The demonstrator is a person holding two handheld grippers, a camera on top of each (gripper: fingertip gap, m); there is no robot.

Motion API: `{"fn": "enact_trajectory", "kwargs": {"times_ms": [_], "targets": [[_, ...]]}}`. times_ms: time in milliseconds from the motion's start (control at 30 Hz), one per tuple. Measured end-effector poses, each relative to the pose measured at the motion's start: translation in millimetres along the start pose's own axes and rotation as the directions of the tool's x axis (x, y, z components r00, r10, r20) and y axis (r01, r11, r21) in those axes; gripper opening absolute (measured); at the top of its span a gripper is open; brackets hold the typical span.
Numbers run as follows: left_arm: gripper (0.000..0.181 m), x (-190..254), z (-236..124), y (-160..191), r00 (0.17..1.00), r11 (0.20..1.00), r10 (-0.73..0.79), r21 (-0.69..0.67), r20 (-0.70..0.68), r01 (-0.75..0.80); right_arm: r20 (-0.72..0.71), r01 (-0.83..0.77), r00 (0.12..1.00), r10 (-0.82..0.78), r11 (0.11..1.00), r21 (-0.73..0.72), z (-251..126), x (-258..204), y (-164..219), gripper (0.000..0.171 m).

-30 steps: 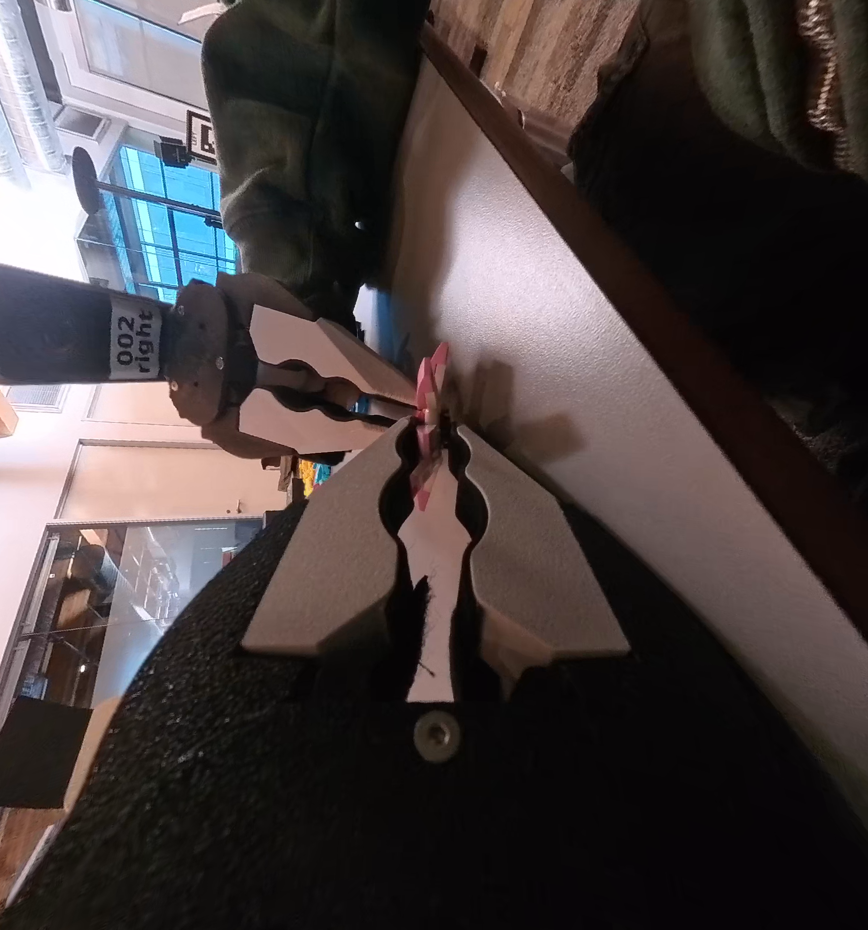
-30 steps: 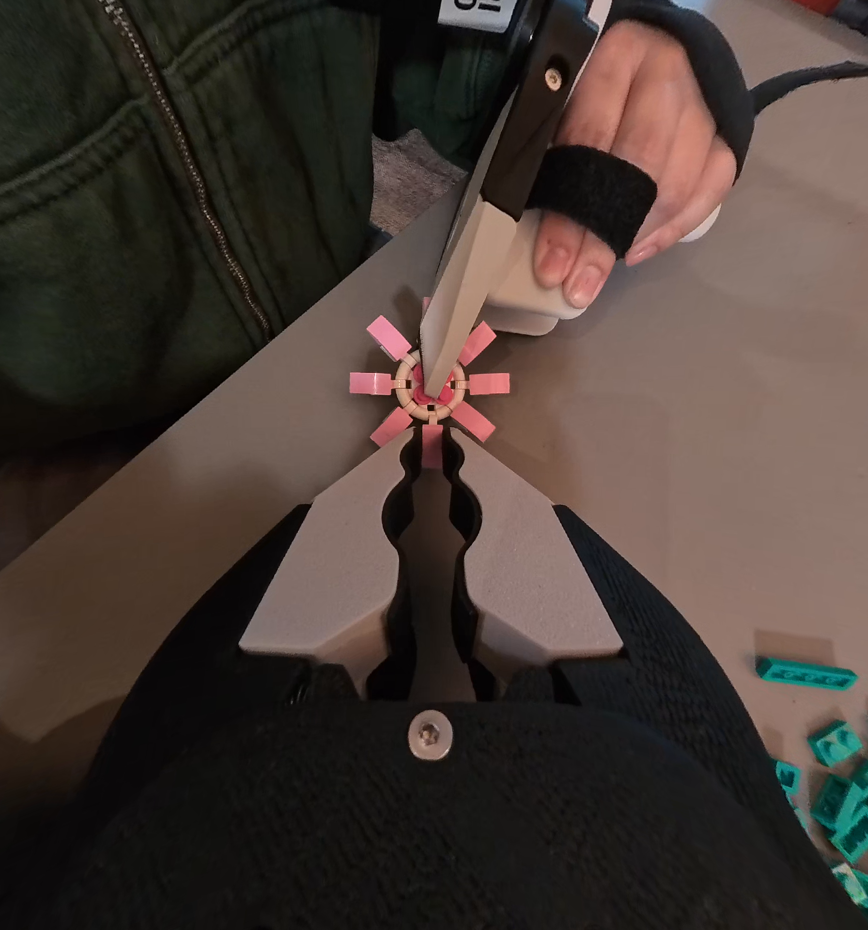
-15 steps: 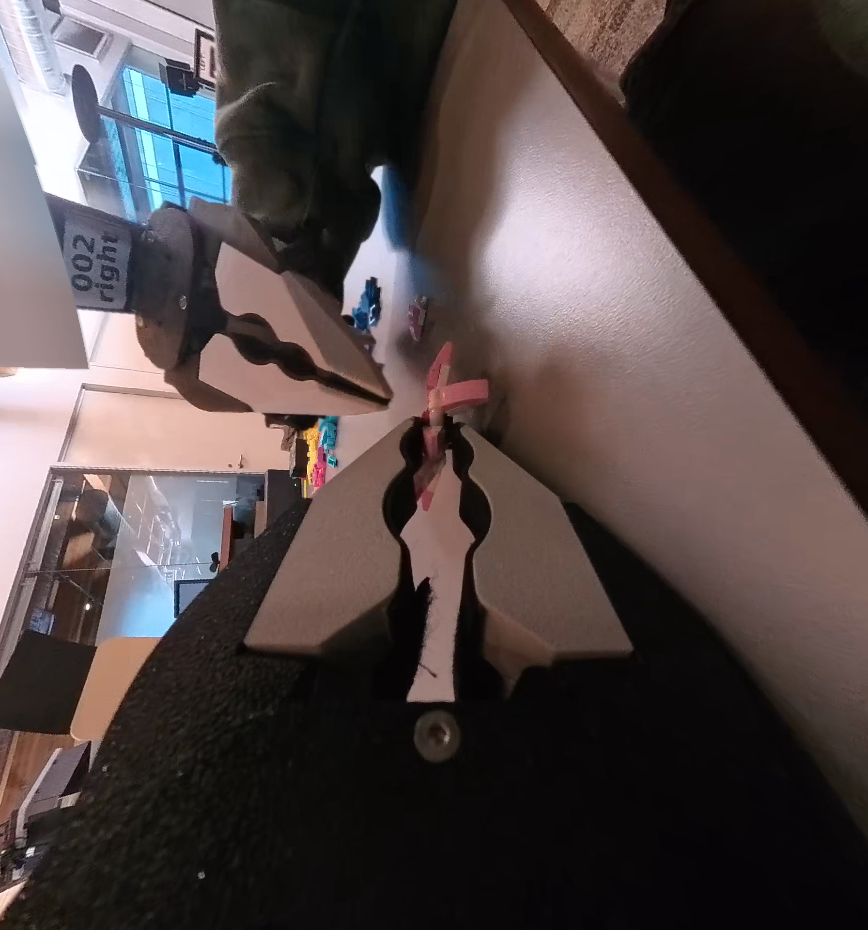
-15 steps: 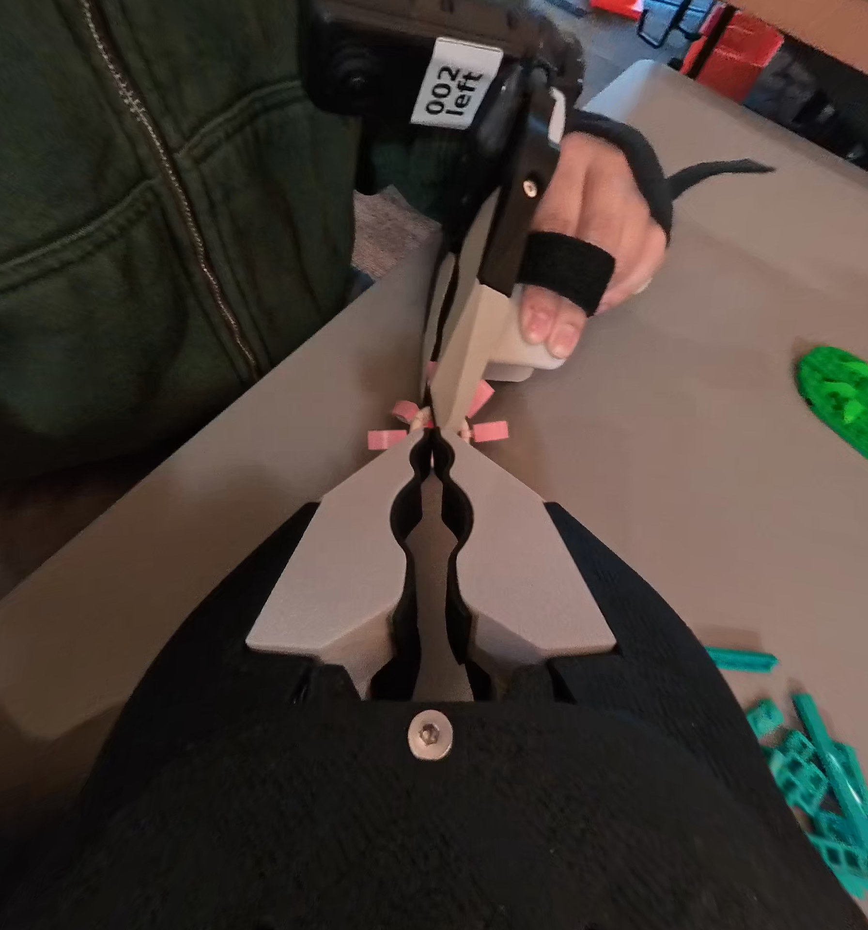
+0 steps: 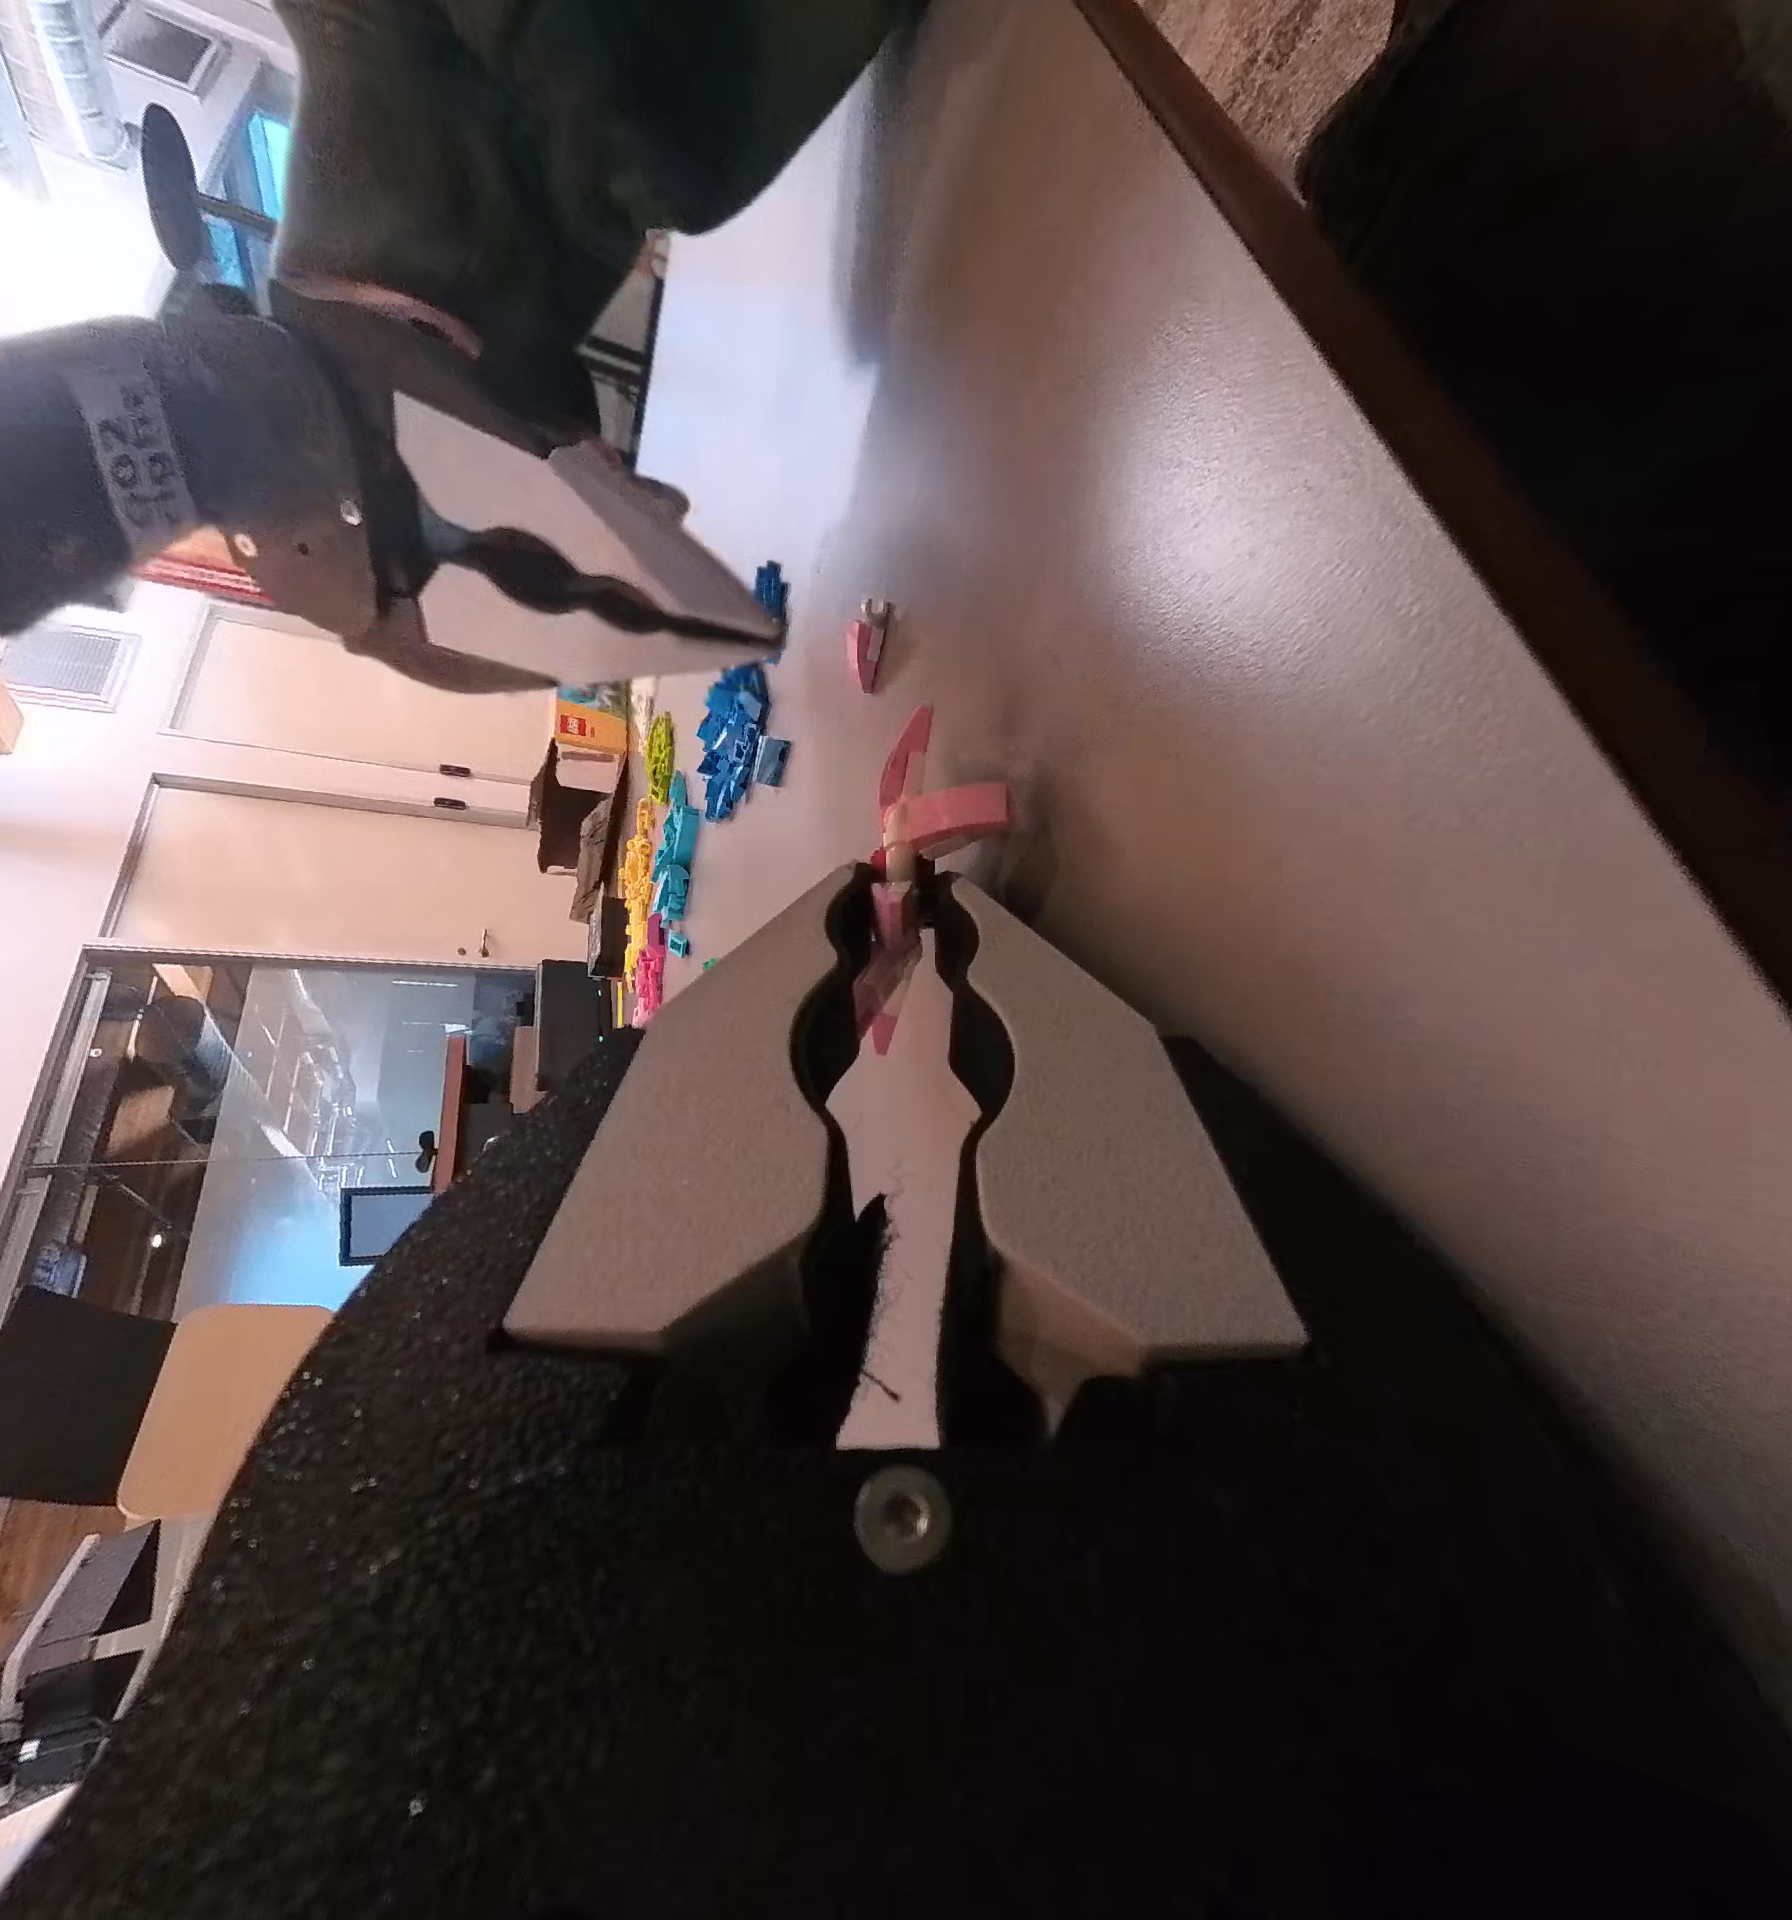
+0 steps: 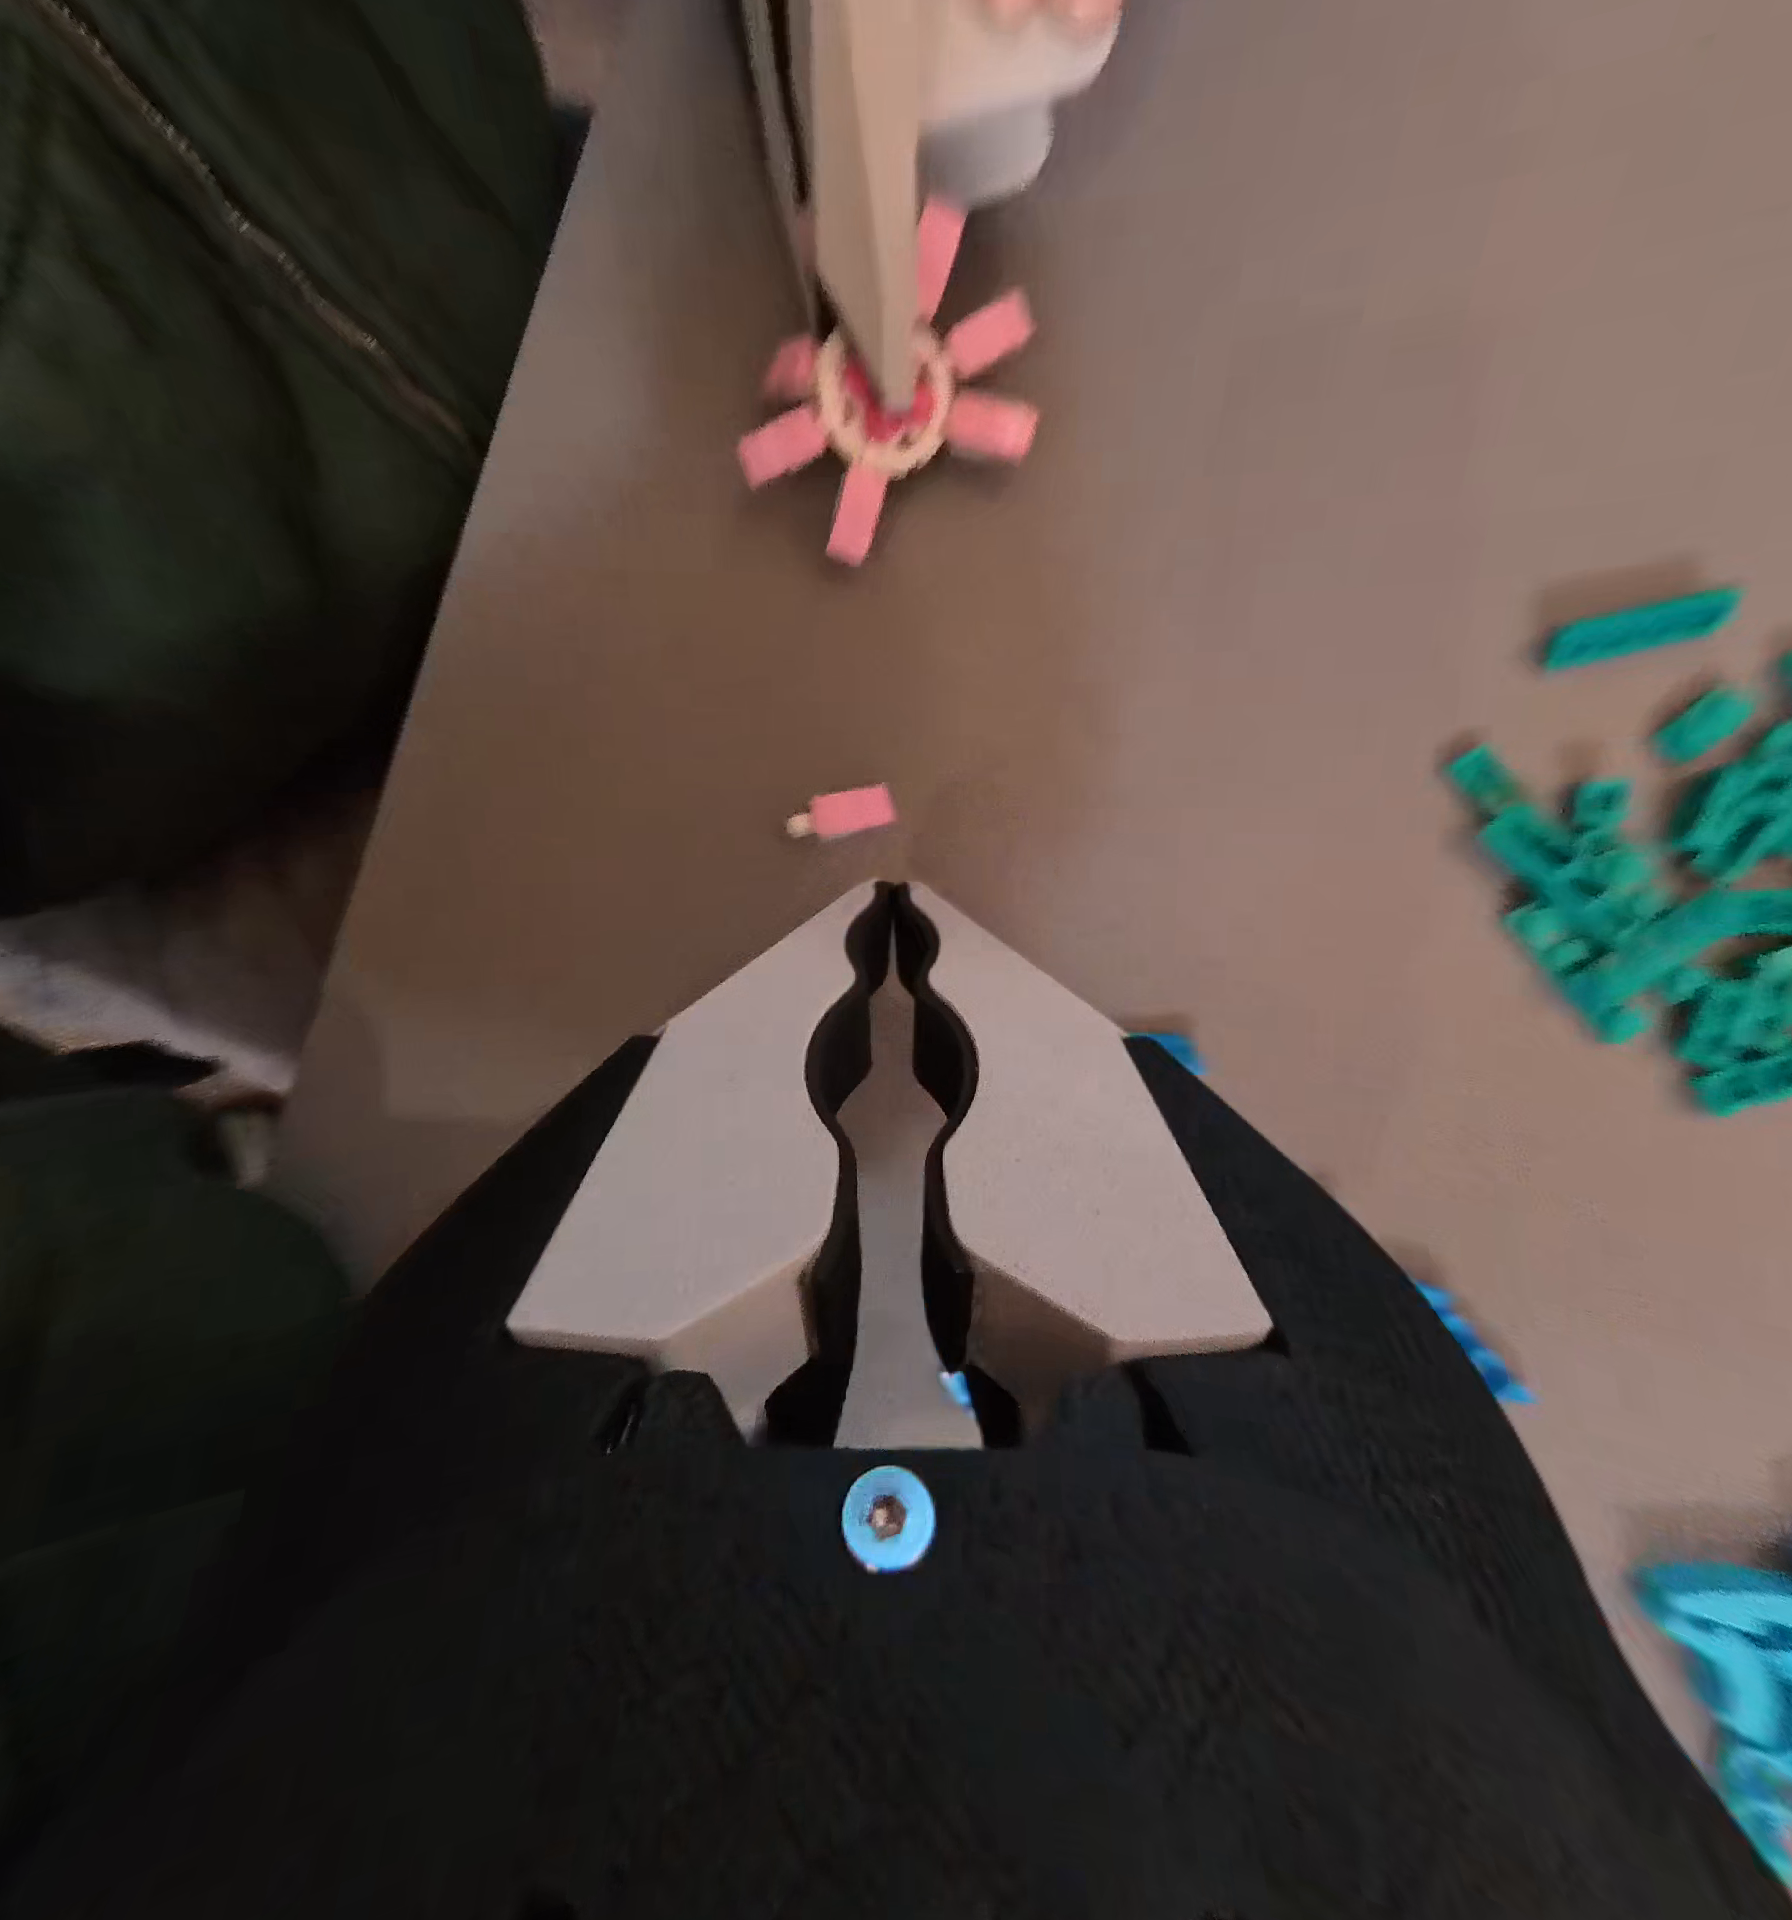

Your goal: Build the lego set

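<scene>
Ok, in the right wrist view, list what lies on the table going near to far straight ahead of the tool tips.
Shut right tool → loose pink lego petal piece with a pale peg → pink lego flower with a beige ring, pinched by the left tool.

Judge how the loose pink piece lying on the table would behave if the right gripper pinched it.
The loose pink piece looks tiny and flat, so probably very light and apt to skid on the smooth table. It seems rigid plastic, unlikely to bend. Its small peg end might let it twist between the fingertips.
</scene>
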State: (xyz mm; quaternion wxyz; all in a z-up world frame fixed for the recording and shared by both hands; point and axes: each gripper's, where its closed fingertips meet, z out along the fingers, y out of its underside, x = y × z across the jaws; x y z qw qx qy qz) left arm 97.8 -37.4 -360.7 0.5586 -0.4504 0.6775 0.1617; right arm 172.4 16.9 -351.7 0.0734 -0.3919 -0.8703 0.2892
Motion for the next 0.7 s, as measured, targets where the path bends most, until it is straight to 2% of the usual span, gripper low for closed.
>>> {"fn": "enact_trajectory", "kwargs": {"times_ms": [100, 167, 267, 433, 567, 700], "targets": [[0.008, 0, 0, 0, 1.000, 1.000, 0.000, 0.000, 0.000, 0.000, 0.114, -0.054, 0.991, 0.069, 0.991, -0.125, 15, -15, 16, 0.000], [0.008, 0, 0, 0, 1.000, 1.000, 0.001, -0.001, 0.000, -0.001, 0.155, -0.033, 0.987, 0.049, 0.994, -0.106, 22, -19, 7, 0.000], [0.008, 0, 0, 0, 1.000, 1.000, 0.001, -0.001, 0.000, -0.001, 0.092, 0.033, 0.995, -0.025, 0.996, -0.085, 28, -6, -1, 0.000], [0.008, -1, 0, 0, 1.000, 1.000, 0.000, -0.001, 0.000, 0.000, 0.002, 0.097, 0.995, -0.097, 0.995, 0.027, 43, 12, -28, 0.001], [0.008, -1, 0, 0, 1.000, 1.000, 0.000, -0.002, 0.001, 0.000, 0.026, 0.121, 0.992, -0.127, 0.979, 0.166, 28, 6, -42, 0.003], [0.008, -1, 0, 0, 1.000, 1.000, 0.000, -0.001, 0.000, 0.000, 0.103, 0.104, 0.988, -0.114, 0.990, 0.100, 30, -5, -26, 0.000]]}}
